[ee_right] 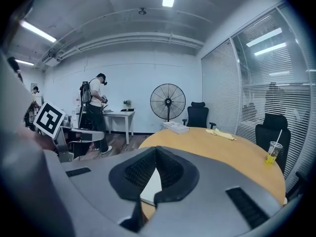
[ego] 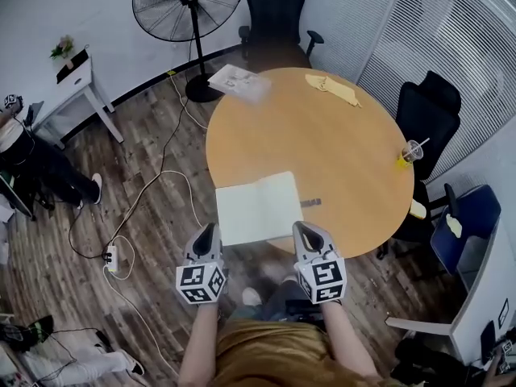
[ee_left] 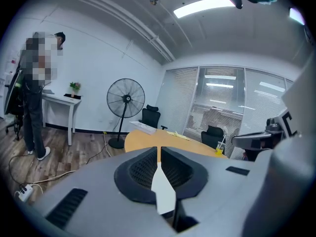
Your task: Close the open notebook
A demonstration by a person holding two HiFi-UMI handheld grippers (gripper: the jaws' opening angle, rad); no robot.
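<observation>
The round table (ego: 339, 151) fills the middle of the head view, with a fan (ego: 187, 6) and office chairs (ego: 276, 14) beyond it. The notebook (ego: 258, 208) lies open and flat at the table's near edge, white pages up, right in front of the person. A small dark object (ego: 311, 202) sits just beside its right side. Papers (ego: 238, 81), a yellow cloth (ego: 332, 89) and a cup (ego: 412, 151) are well apart on the far side.

The left tongs (ego: 206, 234) hang just off the notebook's near left corner, and the right tongs (ego: 305, 230) hang just off its near right corner. Both are pressed together and hold nothing, and neither touches the notebook.

This looks like the approach, with the closing not yet begun. To do it well, I would spread one pair of tongs first and come in low. One tip should slide under the outer edge of a single half rather than pinch several loose pages. The other pair, kept shut, can press the opposite half down so the notebook does not slide off the near rim. Then swing the lifted half over the fold and lay it flat. The fold itself is hard to make out from here, so find it before choosing a side.
</observation>
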